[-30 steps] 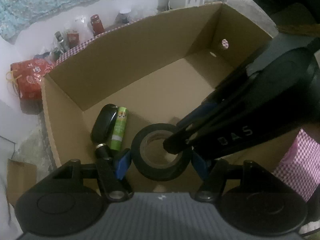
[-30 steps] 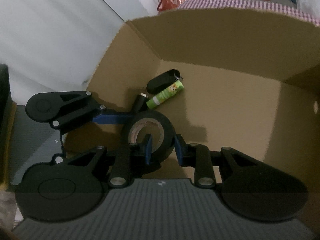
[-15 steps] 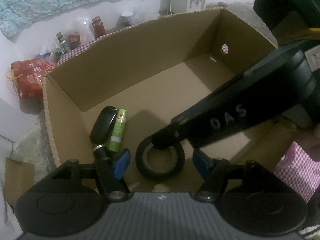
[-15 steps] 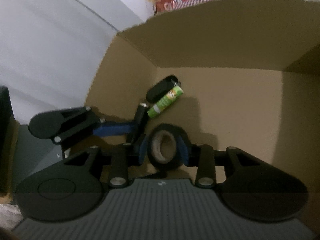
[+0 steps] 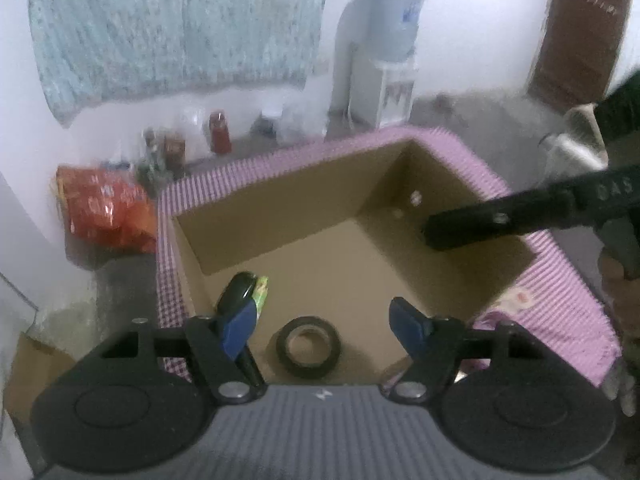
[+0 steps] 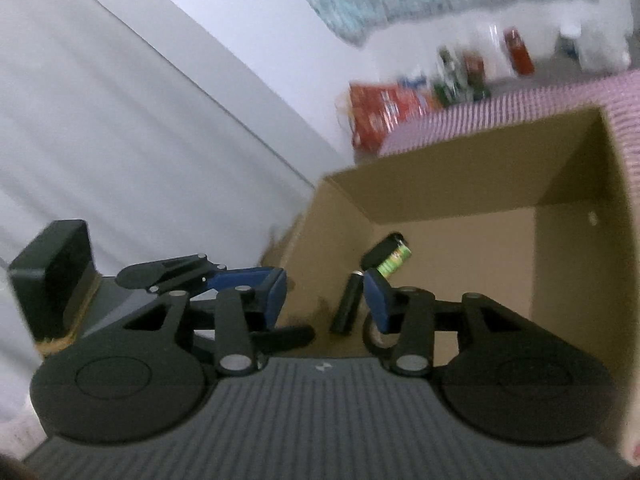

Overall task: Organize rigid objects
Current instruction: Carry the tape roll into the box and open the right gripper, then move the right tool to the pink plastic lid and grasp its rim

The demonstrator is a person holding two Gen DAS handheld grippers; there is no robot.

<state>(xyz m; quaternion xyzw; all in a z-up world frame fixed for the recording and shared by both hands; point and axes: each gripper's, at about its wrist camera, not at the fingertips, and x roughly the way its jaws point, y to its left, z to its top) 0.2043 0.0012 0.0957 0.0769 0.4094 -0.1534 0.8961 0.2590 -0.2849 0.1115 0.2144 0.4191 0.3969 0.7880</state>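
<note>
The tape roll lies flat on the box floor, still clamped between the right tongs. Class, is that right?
Not quite. The tape roll does lie flat on the floor of the box, but the left wrist view shows it free; the right tongs are open, holding nothing.

Open floor across the cardboard box (image 5: pixel 360 264); tape roll (image 5: pixel 308 347) and green tube (image 5: pixel 262 292) near one wall.

White walls (image 5: pixel 256 108) with a pale blue cloth (image 5: pixel 180 28) hung far left. A water dispenser (image 5: pixel 380 64) stands far right, jars (image 5: pixel 220 132) and a red bag (image 5: pixel 104 212) on the grey floor (image 5: pixel 460 108).
</note>
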